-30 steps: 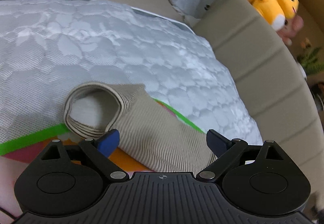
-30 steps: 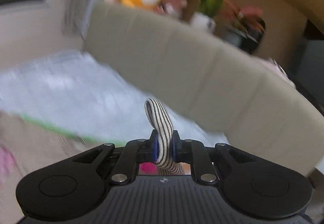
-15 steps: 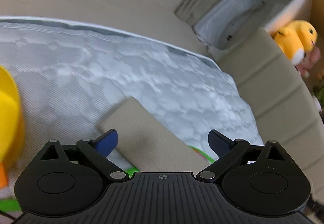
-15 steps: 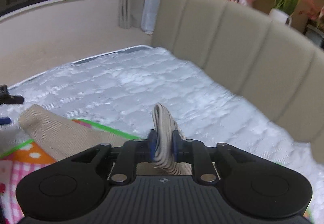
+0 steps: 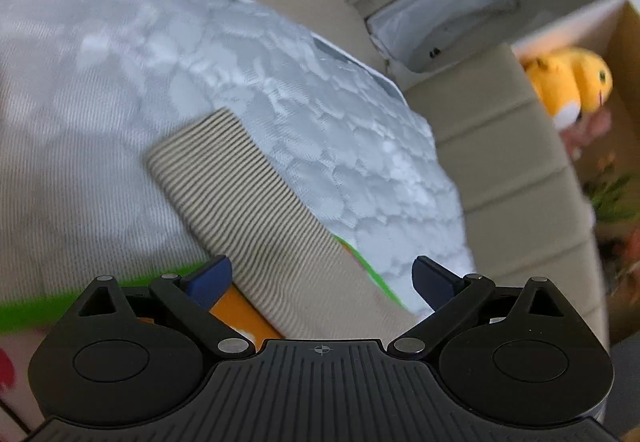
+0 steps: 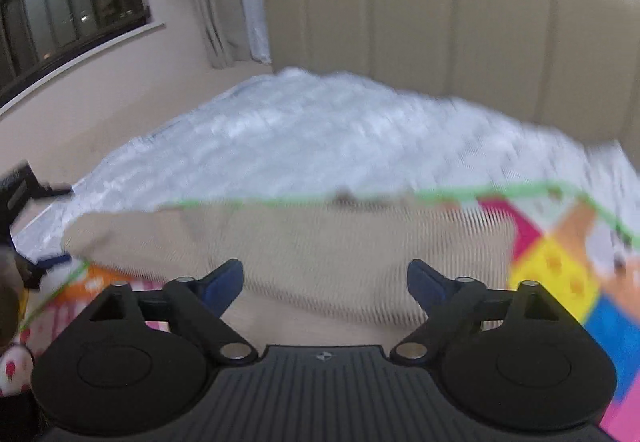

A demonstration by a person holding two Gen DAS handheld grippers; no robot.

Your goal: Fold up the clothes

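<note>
On the white quilted mattress point(image 5: 360, 146) lies a beige, finely ribbed knit garment point(image 5: 256, 226), spread partly over a bright play mat with a green border and pink, orange, yellow and blue panels point(image 6: 560, 266). From the left wrist view one long narrow part of the garment reaches out past the mat's green edge onto the bare mattress. The left gripper point(image 5: 320, 278) hangs over the near end of this part with its blue-tipped fingers point(image 5: 210, 276) spread wide, holding nothing. From the right wrist view, blurred, the right gripper point(image 6: 324, 282) is likewise spread apart and empty above the broad body of the garment point(image 6: 320, 254). A padded beige headboard point(image 6: 460, 22) stands behind the mattress, with a yellow plush toy point(image 5: 572, 82) above it.
</note>
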